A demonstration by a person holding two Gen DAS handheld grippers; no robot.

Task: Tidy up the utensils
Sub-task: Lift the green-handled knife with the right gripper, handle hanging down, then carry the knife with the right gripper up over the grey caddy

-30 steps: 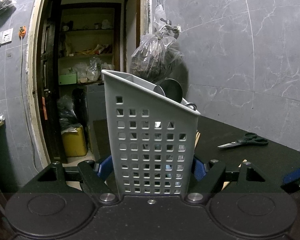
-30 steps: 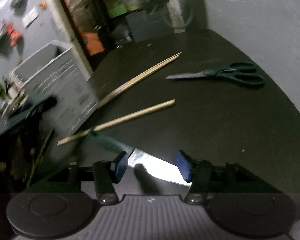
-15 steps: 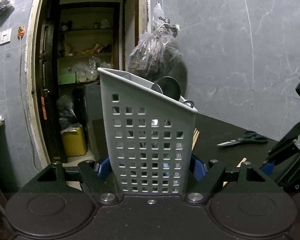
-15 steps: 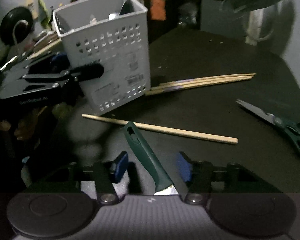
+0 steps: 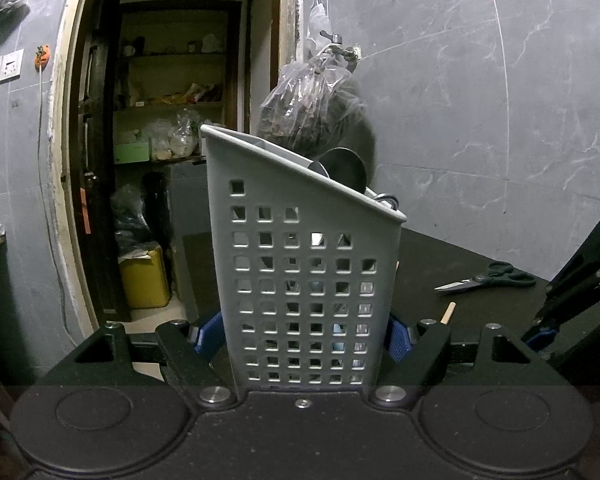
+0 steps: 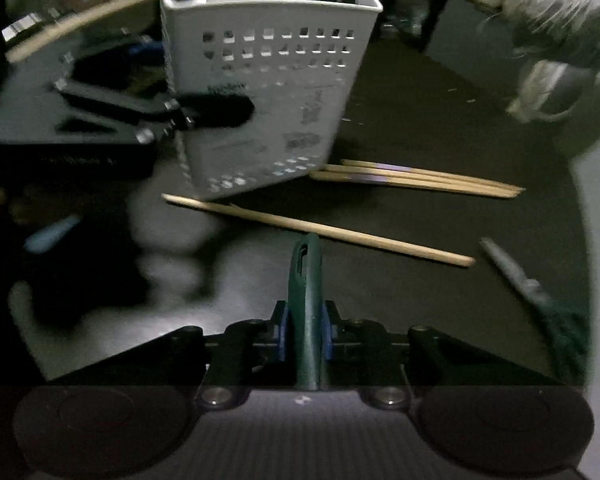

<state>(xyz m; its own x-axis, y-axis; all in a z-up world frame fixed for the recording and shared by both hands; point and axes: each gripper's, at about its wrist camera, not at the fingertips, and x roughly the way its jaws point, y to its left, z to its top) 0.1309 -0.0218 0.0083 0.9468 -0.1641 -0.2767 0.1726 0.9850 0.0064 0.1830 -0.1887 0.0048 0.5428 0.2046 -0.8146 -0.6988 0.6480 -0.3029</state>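
Observation:
My left gripper (image 5: 304,336) is shut on the grey perforated utensil caddy (image 5: 300,272), which holds a dark ladle (image 5: 346,170) and other utensils. The caddy (image 6: 260,92) also shows in the right wrist view, with the left gripper's finger (image 6: 216,110) on its side. My right gripper (image 6: 305,334) is shut on the green handle of a knife (image 6: 306,280), handle pointing forward toward the caddy; its blade is hidden. A single wooden chopstick (image 6: 320,228) lies just beyond it, and a bundle of chopsticks (image 6: 420,178) lies right of the caddy.
Green-handled scissors (image 5: 488,280) lie on the black table at the right, also seen blurred in the right wrist view (image 6: 540,300). A plastic bag (image 5: 312,108) hangs from a wall tap behind the caddy. An open doorway with shelves (image 5: 168,120) is at the left.
My right gripper has closed on the knife's green handle and swung toward the caddy. It now shows at the left view's right edge. The left gripper still holds the caddy.

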